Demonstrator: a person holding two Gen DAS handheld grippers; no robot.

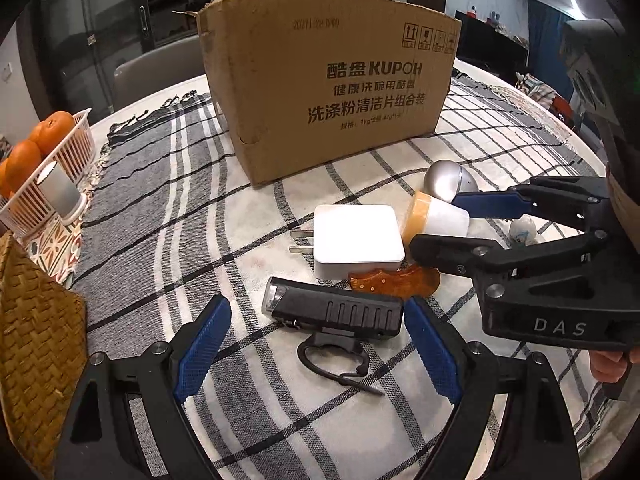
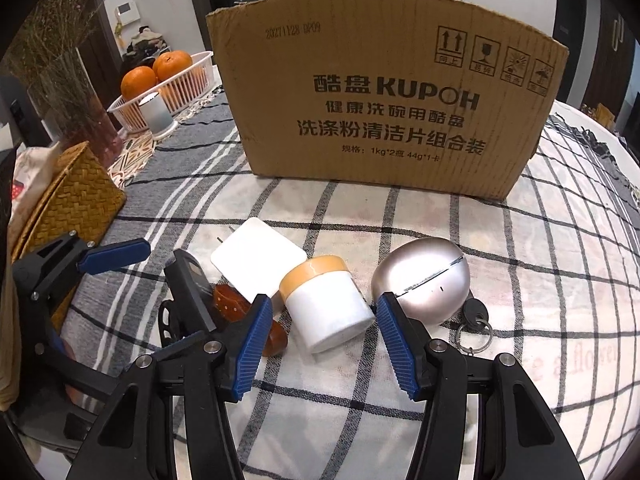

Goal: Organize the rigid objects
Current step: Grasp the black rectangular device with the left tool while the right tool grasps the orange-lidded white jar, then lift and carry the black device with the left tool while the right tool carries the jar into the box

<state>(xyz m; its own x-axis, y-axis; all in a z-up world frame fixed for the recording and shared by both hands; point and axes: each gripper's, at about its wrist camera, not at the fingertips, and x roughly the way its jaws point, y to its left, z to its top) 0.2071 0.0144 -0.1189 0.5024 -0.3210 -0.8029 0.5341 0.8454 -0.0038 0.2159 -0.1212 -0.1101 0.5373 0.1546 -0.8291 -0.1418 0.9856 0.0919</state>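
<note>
A black bike light (image 1: 336, 312) with a strap lies between the open fingers of my left gripper (image 1: 316, 344). Behind it lie a white plug adapter (image 1: 356, 240), an amber wooden handle (image 1: 394, 282), a white jar with an orange lid (image 1: 436, 218) on its side, and a silver egg-shaped case (image 1: 448, 180). My right gripper (image 2: 324, 336) is open with the white jar (image 2: 326, 304) between its fingers, not touching. The silver case (image 2: 422, 280), the adapter (image 2: 258, 258), the bike light (image 2: 192, 284) and a key on a ring (image 2: 474, 316) lie around it.
A tall cardboard box (image 1: 332, 84) stands behind the objects on the checked tablecloth (image 1: 168, 184). A white basket of oranges (image 1: 48, 168) and a woven basket (image 1: 36, 344) are on the left. A small white ball (image 1: 524, 230) lies behind the right gripper's fingers.
</note>
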